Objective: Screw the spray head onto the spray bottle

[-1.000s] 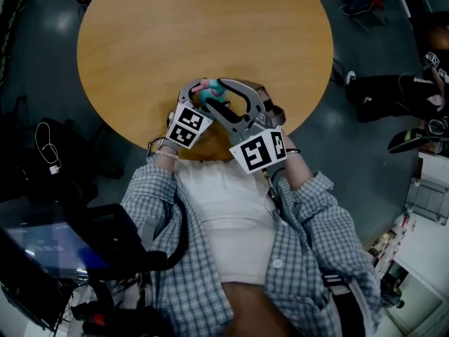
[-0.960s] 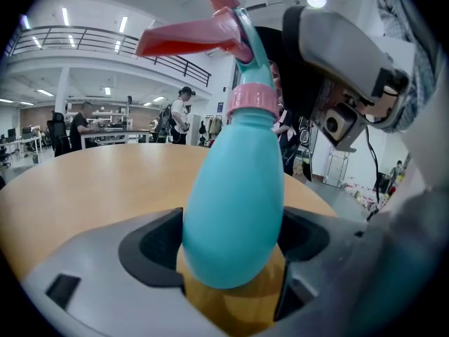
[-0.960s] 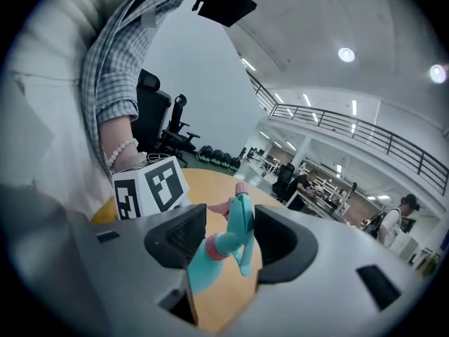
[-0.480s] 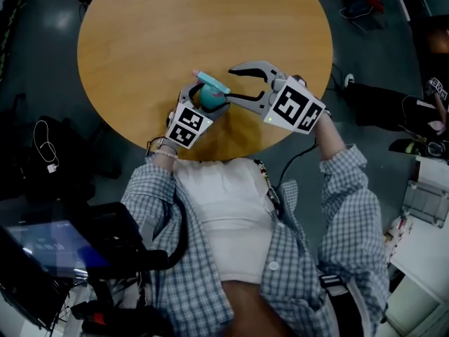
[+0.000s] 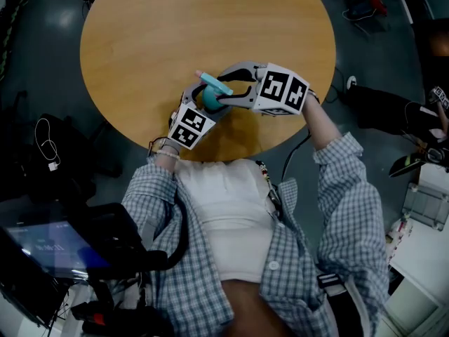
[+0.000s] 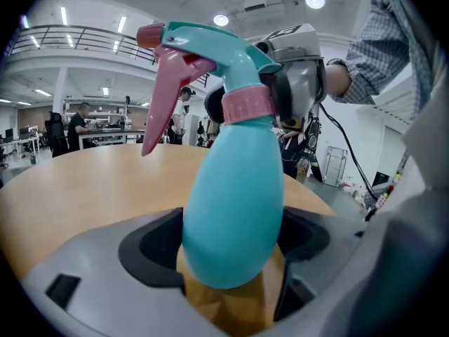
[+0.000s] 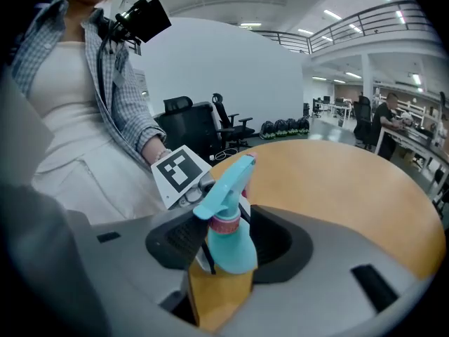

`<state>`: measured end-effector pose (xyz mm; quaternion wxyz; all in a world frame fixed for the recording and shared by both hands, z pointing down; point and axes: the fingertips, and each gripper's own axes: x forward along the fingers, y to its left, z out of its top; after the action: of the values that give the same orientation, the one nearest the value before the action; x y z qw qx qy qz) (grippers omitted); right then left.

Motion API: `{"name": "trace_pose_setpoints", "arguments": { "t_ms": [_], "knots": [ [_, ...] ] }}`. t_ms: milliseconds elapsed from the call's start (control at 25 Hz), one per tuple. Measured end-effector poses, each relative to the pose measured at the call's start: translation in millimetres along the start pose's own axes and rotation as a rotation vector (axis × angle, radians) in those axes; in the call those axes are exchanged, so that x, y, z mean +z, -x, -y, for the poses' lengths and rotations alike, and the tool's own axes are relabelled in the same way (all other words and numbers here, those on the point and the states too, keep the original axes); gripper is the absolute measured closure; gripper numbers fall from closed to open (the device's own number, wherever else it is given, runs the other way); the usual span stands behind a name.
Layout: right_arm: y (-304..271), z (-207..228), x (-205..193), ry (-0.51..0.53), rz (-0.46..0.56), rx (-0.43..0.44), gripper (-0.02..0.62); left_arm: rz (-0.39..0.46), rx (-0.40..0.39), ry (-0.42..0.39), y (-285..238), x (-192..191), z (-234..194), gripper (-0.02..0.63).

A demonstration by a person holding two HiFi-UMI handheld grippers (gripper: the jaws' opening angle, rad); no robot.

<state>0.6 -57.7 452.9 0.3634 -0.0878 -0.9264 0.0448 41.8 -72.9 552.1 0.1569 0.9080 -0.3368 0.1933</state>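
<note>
At the near edge of the round wooden surface, our left tongs clamp the belly and our right tongs stand apart around the neck of the teal spray bottle. The bottle stands nearly upright, and its spray head points toward the surface's centre.

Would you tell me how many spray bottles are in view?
1: a teal spray bottle, its body clamped by the left gripper, at the near side of the table. None seems hidden.
</note>
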Motion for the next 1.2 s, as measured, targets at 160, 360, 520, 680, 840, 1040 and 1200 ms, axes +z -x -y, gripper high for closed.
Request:
{"name": "trace_pose_setpoints", "arguments": {
  "t_ms": [160, 360, 520, 680, 840, 1040, 1200],
  "knots": [
    [-0.9, -7.3, -3.6, 0.022, 0.017, 0.012, 0.469, -0.004, -0.007, -0.002, -1.1, -3.1, 2.1, 0.198],
    [2.5, -7.6, -3.0, -0.007, 0.169, -0.115, 0.471, -0.001, -0.011, 0.003, 0.1, -4.2, 4.1, 0.198],
    [5.1, -8.1, -3.9, -0.034, 0.296, -0.321, 0.471, 0.002, -0.011, 0.000, 1.8, -1.1, 4.3, 0.198],
    [7.9, -8.7, -5.2, -0.053, 0.352, -0.534, 0.469, 0.003, -0.003, 0.005, 1.8, -1.5, 3.9, 0.198],
    [9.7, -10.6, -9.3, -0.127, 0.417, -0.742, 0.469, 0.000, 0.005, 0.012, 2.0, -4.2, 3.2, 0.198],
    [9.3, -11.9, -10.8, -0.173, 0.404, -0.938, 0.472, 0.000, 0.019, 0.022, 1.6, -5.7, 1.1, 0.198],
    [9.5, -14.1, -12.3, -0.185, 0.362, -0.954, 0.472, -0.001, 0.021, 0.027, 1.2, -6.0, 0.2, 0.198]
  ]
}}
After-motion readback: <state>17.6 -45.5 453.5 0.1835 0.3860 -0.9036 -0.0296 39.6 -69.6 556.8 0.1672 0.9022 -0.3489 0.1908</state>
